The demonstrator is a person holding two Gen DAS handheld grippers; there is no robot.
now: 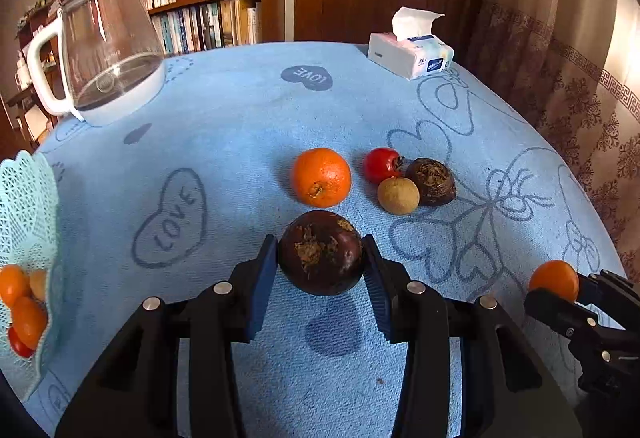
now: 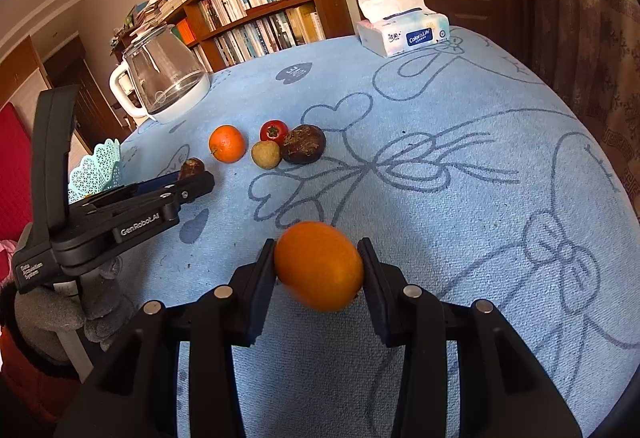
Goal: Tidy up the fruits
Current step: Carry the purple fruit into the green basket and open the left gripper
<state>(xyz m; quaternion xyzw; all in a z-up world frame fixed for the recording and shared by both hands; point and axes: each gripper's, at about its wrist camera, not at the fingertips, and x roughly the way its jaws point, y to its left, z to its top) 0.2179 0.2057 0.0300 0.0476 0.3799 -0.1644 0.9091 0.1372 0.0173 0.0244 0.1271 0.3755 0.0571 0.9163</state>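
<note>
Holding item one, the left gripper [image 1: 321,258] was clamped on a dark purple-brown round fruit [image 1: 321,253], lifted clear of the blue towel-like tablecloth [image 1: 240,126], its shadow lying directly below. Item two: the right gripper [image 2: 319,264] gripped a small orange citrus [image 2: 319,266], also off the cloth, near the table's front edge on the right.

Key relation: the pale green lattice basket [image 1: 24,206] sat at the table's left edge, to the left of both tools and just beside the left gripper; the right gripper was well apart from it, with the left tool between. By that layout the left hand looked to be the one placed to deliver first. The dark fruit was near-round, so no long axis mattered.

Basket contents, partly hidden: at least three orange fruits and one small red one.

Loose on the cloth, mid-table, four pieces: one orange [image 1: 321,177] standing alone; then a cluster touching one another, namely one small tan-green round fruit [image 1: 398,195], one dark fruit [image 1: 431,182] like the held one, and one red fruit [image 1: 382,165].

Farther back: one glass kettle [image 1: 108,50] at the far left corner and one tissue pack [image 1: 410,54] at the far right edge.
</note>
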